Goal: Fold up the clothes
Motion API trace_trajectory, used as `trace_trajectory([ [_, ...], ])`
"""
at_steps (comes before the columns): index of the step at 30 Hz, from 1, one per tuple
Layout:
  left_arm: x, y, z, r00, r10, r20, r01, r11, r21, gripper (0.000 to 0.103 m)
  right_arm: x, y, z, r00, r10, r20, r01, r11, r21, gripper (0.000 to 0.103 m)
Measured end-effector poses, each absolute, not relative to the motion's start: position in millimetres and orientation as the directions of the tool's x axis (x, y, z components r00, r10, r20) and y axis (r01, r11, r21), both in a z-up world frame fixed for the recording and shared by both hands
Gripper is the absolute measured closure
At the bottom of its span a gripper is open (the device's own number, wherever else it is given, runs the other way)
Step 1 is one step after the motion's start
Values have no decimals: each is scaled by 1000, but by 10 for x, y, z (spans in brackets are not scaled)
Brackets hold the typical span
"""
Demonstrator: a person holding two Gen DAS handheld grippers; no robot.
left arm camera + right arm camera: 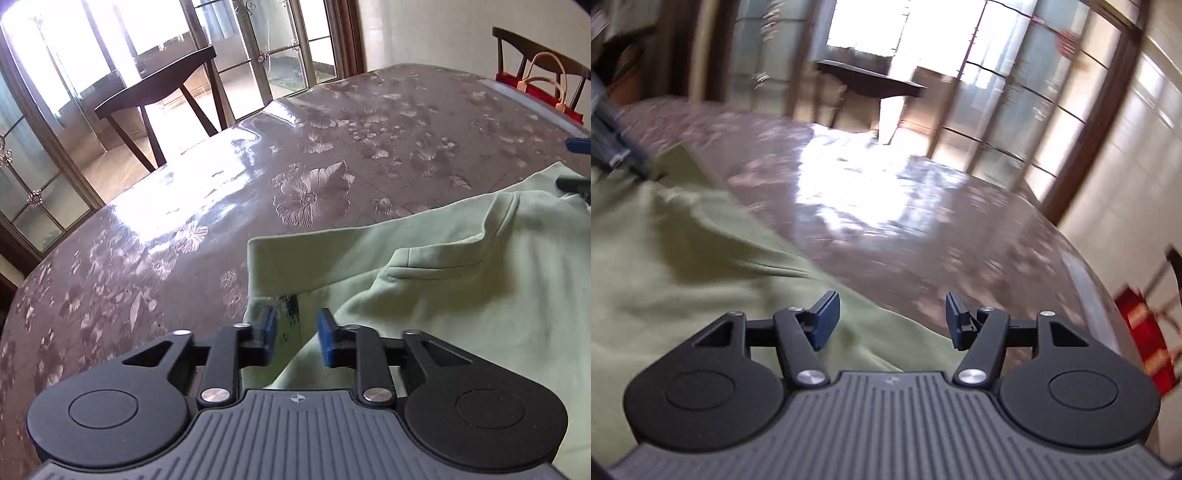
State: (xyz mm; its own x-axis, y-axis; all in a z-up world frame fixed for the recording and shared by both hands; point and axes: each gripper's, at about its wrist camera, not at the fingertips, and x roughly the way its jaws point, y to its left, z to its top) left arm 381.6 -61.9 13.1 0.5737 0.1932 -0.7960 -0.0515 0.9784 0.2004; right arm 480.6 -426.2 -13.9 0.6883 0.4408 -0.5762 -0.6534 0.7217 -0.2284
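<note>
A pale green garment [443, 277] lies rumpled on the table, with a folded hem and a seam showing. My left gripper [297, 336] hovers over the garment's near-left corner, jaws apart, the blue pads [269, 332] clear of the cloth; a white printed patch shows in the gap. In the blurred right wrist view the same garment [683, 258] fills the left side. My right gripper [892, 319] stands wide open above the cloth's edge with nothing gripped. The right gripper [580, 164] also peeks in at the far right of the left wrist view.
The round table [295, 147] wears a glossy brown floral cover with strong glare. A dark chair [155, 85] stands before glass doors beyond it. A red bag [539, 92] with pale handles sits on another chair at the table's far right edge.
</note>
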Motion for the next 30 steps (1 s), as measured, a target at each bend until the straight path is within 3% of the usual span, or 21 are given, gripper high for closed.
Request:
trace_trajectory([
  [2, 3716, -564, 262, 611, 180, -771, -69, 982, 174, 35, 4869, -4519, -76, 703, 428, -569, -617, 764, -189, 42],
  [3, 3666, -536, 329, 629, 174, -758, -78, 984, 161, 30, 4899, -4653, -46, 708, 424, -564, -603, 779, -171, 42],
  [9, 3392, -403, 796, 700, 171, -693, -179, 982, 62, 27, 4851, -5253, -21, 586, 556, -590, -693, 720, -10, 42],
  [10, 3341, -407, 856, 703, 169, -691, -187, 981, 50, 25, 4804, -5255, -68, 562, 567, -602, -712, 702, -3, 49],
  [13, 3172, -525, 973, 685, 165, -710, -193, 980, 42, 20, 4728, -5215, -283, 491, 588, -643, -744, 667, 42, 87],
  [14, 3091, -579, 965, 674, 162, -721, -181, 982, 51, 19, 4711, -5188, -342, 476, 593, -649, -746, 663, 58, 91],
  [18, 2760, -798, 878, 620, 179, -764, -159, 982, 101, 19, 4640, -5128, -453, 481, 571, -665, -699, 707, 102, 90],
  [21, 2490, -892, 673, 565, 210, -798, -204, 973, 111, 19, 4567, -5111, -446, 528, 531, -662, -669, 741, 60, 79],
  [25, 2269, -960, 361, 527, 250, -813, -270, 955, 118, 19, 4507, -5109, -463, 522, 533, -666, -666, 742, 72, 55],
  [27, 2300, -934, 223, 518, 251, -818, -296, 950, 103, 19, 4520, -5088, -515, 486, 540, -688, -671, 734, 103, 55],
  [28, 2315, -921, 154, 514, 251, -820, -309, 946, 96, 19, 4517, -5053, -542, 483, 537, -692, -674, 732, 98, 58],
  [30, 2438, -849, 76, 497, 239, -834, -341, 938, 66, 19, 4486, -5005, -539, 509, 531, -677, -676, 734, 67, 90],
])
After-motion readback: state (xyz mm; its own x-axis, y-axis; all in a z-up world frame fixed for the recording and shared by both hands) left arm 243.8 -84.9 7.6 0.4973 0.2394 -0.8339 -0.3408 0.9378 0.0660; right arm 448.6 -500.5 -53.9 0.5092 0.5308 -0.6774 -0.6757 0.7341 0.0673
